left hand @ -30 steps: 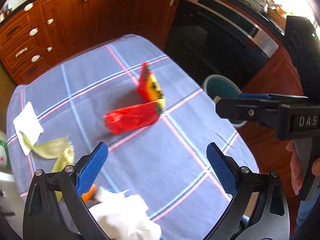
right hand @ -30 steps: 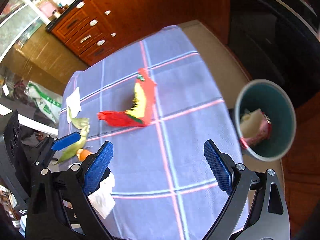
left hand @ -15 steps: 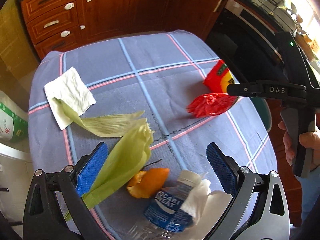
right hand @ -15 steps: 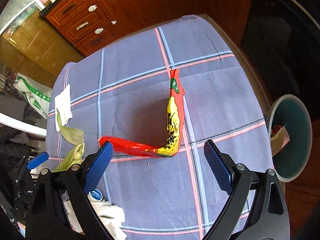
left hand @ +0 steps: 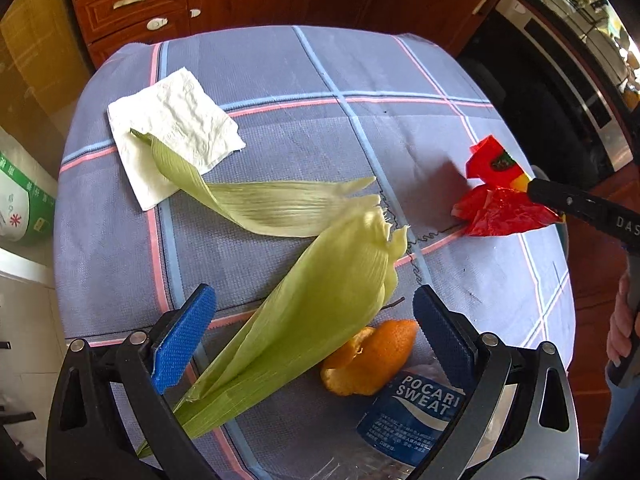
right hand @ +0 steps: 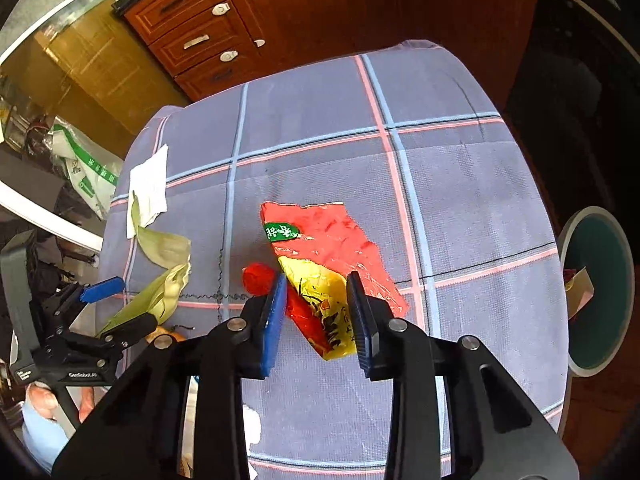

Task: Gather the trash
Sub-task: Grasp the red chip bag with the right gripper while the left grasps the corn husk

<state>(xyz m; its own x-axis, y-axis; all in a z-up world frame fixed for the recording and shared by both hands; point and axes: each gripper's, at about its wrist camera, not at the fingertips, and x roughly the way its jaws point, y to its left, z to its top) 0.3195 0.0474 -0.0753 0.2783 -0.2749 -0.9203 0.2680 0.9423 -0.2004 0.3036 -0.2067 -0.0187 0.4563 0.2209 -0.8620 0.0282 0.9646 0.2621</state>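
Note:
A red and yellow snack wrapper (right hand: 328, 256) lies on the blue checked tablecloth (right hand: 460, 192). My right gripper (right hand: 318, 312) has its jaws narrowed around the wrapper's yellow near end; they look close to it but I cannot tell if they grip. The wrapper also shows in the left wrist view (left hand: 500, 200). My left gripper (left hand: 312, 336) is open, with a green corn husk (left hand: 312, 312) lying between its fingers. An orange peel (left hand: 368, 356) and a Pocari Sweat bottle (left hand: 416, 412) lie beside the right finger.
A second husk (left hand: 272, 204) lies across a white napkin (left hand: 172, 128) at the far left. A teal trash bin (right hand: 600, 288) with some rubbish stands on the floor right of the table. Wooden cabinets (right hand: 208, 40) and an oven (left hand: 560, 80) stand behind.
My right gripper has come down to the wrapper and its jaws have narrowed around it. My left gripper has moved in over the corn husk, staying open.

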